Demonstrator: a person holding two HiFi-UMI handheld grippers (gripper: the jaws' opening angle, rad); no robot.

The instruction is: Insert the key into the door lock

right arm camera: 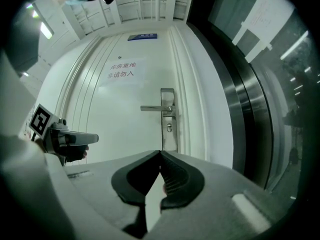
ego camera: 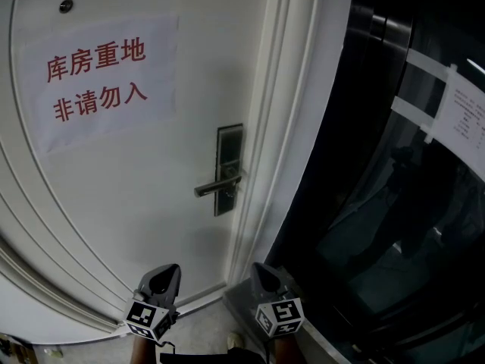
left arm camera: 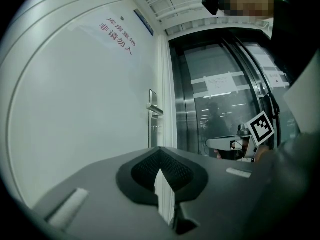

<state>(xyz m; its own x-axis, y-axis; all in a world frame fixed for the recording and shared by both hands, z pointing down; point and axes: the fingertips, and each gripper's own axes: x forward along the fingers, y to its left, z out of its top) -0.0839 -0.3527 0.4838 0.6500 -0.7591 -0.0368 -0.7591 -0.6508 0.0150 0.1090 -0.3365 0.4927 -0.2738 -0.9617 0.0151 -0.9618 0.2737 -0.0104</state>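
Observation:
A white door (ego camera: 136, 173) bears a dark lock plate (ego camera: 229, 169) with a lever handle (ego camera: 216, 188). In the right gripper view the lock plate (right arm camera: 168, 119) stands straight ahead, and a keyhole (right arm camera: 169, 128) sits below the handle (right arm camera: 156, 108). My right gripper (right arm camera: 160, 152) is shut, level and well short of the door. It also shows low in the head view (ego camera: 258, 267). My left gripper (left arm camera: 160, 150) has its jaws together too and is held beside the right one (ego camera: 173, 268). No key shows in any view.
A paper sign (ego camera: 98, 82) with red characters hangs on the door. To the right of the door frame (ego camera: 276, 127) stands a dark glass wall (ego camera: 409, 203) with taped paper notices (ego camera: 462, 116). A pale floor strip (ego camera: 197, 324) lies below the grippers.

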